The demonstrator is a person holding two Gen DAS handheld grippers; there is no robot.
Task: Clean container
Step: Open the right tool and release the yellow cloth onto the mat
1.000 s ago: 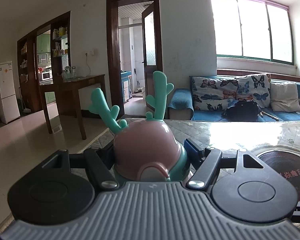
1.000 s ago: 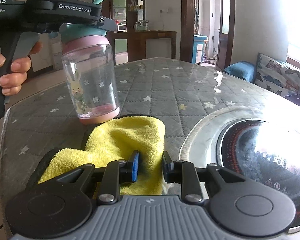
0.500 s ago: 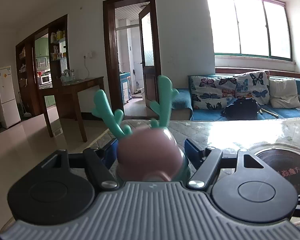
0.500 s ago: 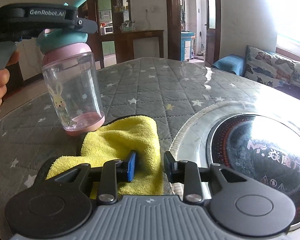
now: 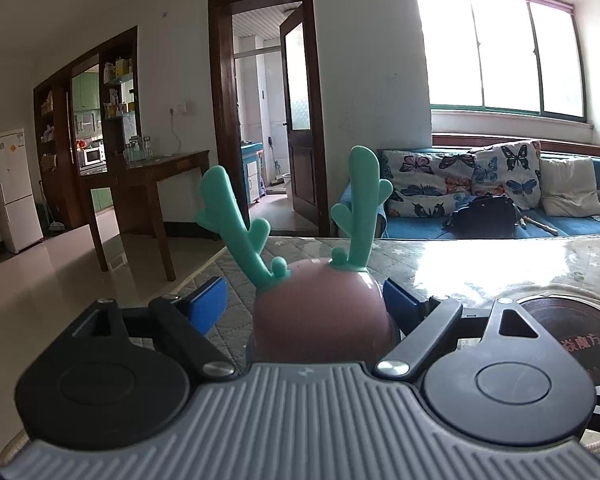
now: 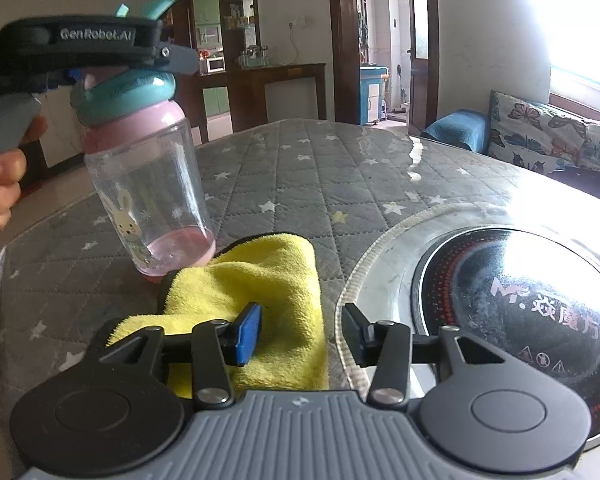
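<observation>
Quilted grey table (image 6: 340, 176) carries the bottle (image 6: 152, 196), tilted beside the yellow cloth (image 6: 268, 280), its cap between the left gripper's (image 5: 304, 304) parted fingers, seemingly ungripped. Right gripper (image 6: 300, 332) hovers spread over the cloth. Best to re-clamp the cap squarely, then pinch the cloth at a thick fold.

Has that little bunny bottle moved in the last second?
Yes. The bottle has tipped, its base swinging toward the yellow cloth and now touching its edge; the cloth has stayed put.
</observation>
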